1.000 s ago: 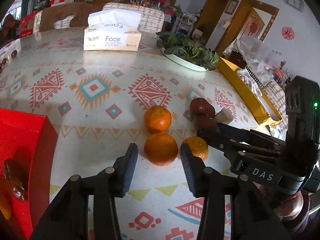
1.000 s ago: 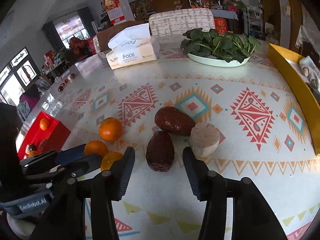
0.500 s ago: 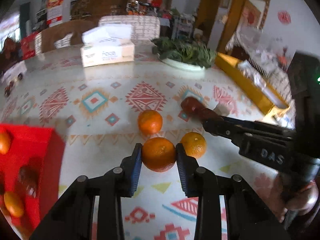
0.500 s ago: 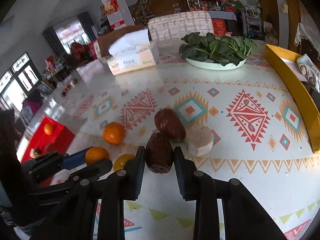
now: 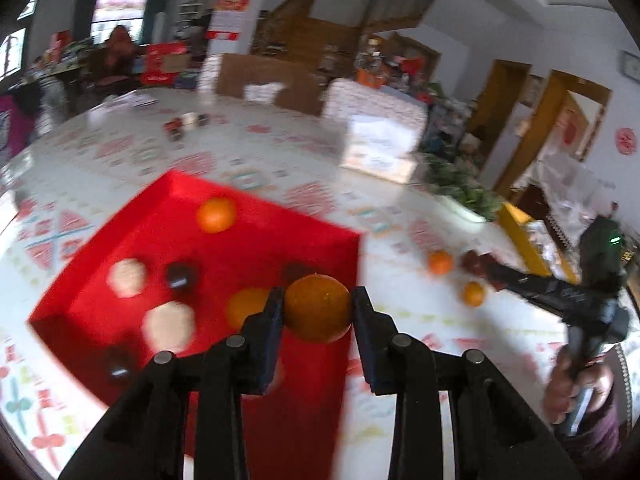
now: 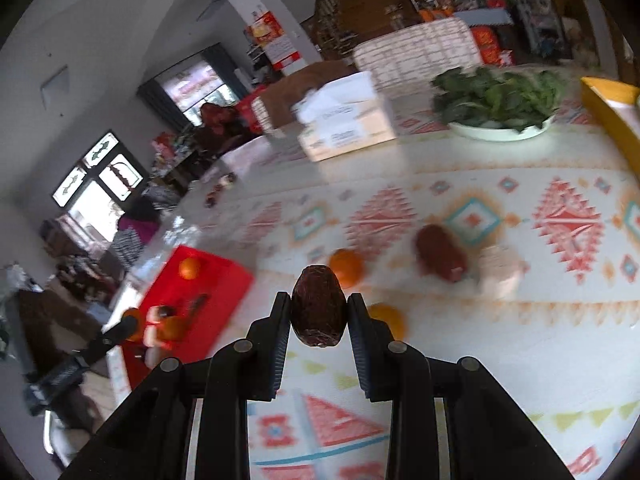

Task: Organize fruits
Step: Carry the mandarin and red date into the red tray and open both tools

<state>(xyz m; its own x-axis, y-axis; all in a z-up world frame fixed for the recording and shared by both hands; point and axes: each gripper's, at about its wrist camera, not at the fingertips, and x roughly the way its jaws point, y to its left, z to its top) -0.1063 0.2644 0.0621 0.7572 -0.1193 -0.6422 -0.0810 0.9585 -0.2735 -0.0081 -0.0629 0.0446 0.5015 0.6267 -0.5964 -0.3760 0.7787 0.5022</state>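
My left gripper (image 5: 318,310) is shut on an orange (image 5: 318,307), held above the near right edge of a red box (image 5: 200,256). The box holds two more oranges, pale round fruits and dark ones. My right gripper (image 6: 318,314) is shut on a dark red-brown fruit (image 6: 318,306), lifted off the patterned tablecloth. On the table lie two oranges (image 6: 347,266) (image 6: 387,318), another dark red fruit (image 6: 440,252) and a pale fruit (image 6: 502,270). The red box (image 6: 196,288) shows at the left in the right wrist view, with the left gripper over it.
A tissue box (image 6: 346,124) and a white plate of green leaves (image 6: 500,98) stand at the back of the table. A yellow tray (image 6: 612,108) lines the right edge. A hand (image 5: 576,388) holds the right gripper's handle at the lower right.
Both grippers closed on their fruit and lifted it. The left one swung left with the orange to above the red box. The right one rose a little with the dark fruit.
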